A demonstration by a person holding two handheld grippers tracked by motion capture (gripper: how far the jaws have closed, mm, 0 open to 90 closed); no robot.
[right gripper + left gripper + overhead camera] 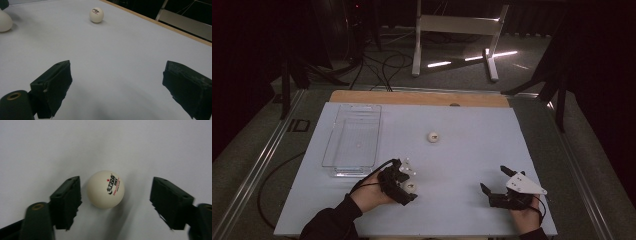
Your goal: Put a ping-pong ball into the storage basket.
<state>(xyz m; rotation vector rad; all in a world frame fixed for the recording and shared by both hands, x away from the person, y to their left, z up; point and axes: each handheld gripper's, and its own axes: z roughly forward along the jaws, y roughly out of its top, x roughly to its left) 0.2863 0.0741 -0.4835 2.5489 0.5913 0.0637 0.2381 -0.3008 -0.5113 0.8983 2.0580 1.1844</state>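
The left gripper (115, 195) stands low over the table with its two black jaws apart and a white ball (106, 189) lying between them on the pale surface. In the left gripper view the ball sits nearer the left-hand jaw, with only a narrow gap to that pad, while a clearly wider gap separates it from the right-hand pad; neither pad presses on the ball, so the grip is not made. The ball carries a red star and dark and red printed lettering on its upper face and casts a soft shadow toward the bottom right of that view. In the high view the left gripper (404, 182) lies at the lower middle of the table, held by the person's left hand (371, 196), which enters from the bottom edge in a dark sleeve, and the ball (411, 187) shows as a pale spot at the gripper's tip. A clear plastic tray (353, 140) stands just beyond and to the left of this gripper, near the table's left edge. A second white ball (432, 136) rests alone farther out toward the table's middle, well apart from both grippers. The right gripper (493, 180) rests at the lower right of the table (472, 145), its jaws spread wide with bare surface between them, as the right gripper view confirms.
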